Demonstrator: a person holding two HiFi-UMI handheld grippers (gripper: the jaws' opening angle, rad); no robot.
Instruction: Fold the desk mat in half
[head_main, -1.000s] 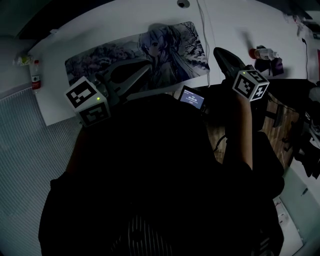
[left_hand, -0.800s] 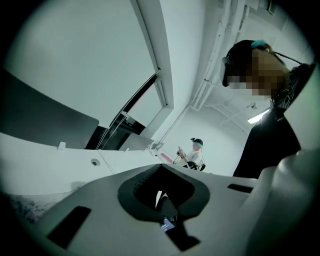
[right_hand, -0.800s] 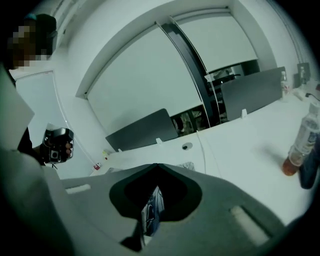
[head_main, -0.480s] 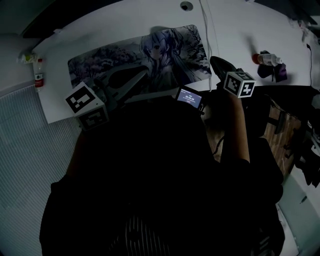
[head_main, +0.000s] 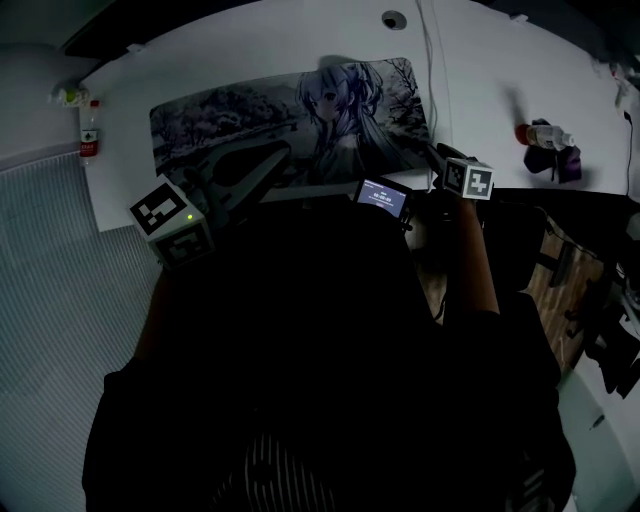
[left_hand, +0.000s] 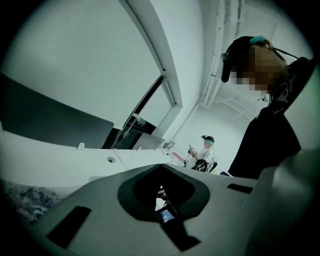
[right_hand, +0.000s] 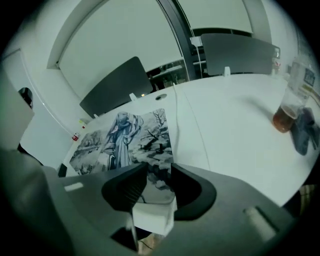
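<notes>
The desk mat (head_main: 290, 115), printed with an anime figure, lies flat and unfolded on the white table (head_main: 480, 70). My right gripper (head_main: 440, 160) is at the mat's near right corner. In the right gripper view its jaws are opening, and my right gripper (right_hand: 159, 167) has the corner of the mat (right_hand: 125, 135) between the pads without them pressing on it. My left gripper (head_main: 262, 165) hovers over the mat's near edge, left of centre. In the left gripper view my left gripper (left_hand: 162, 167) has its tips together and holds nothing.
A bottle of brown liquid (head_main: 540, 133) and a dark cloth (head_main: 562, 160) sit at the table's right. A small red-labelled bottle (head_main: 90, 135) stands at the left end. A cable (head_main: 432, 60) runs past the mat's right side. A lit screen (head_main: 382, 197) sits at my chest.
My right gripper has moved left and down to the mat's near right corner. My left gripper has hardly shifted.
</notes>
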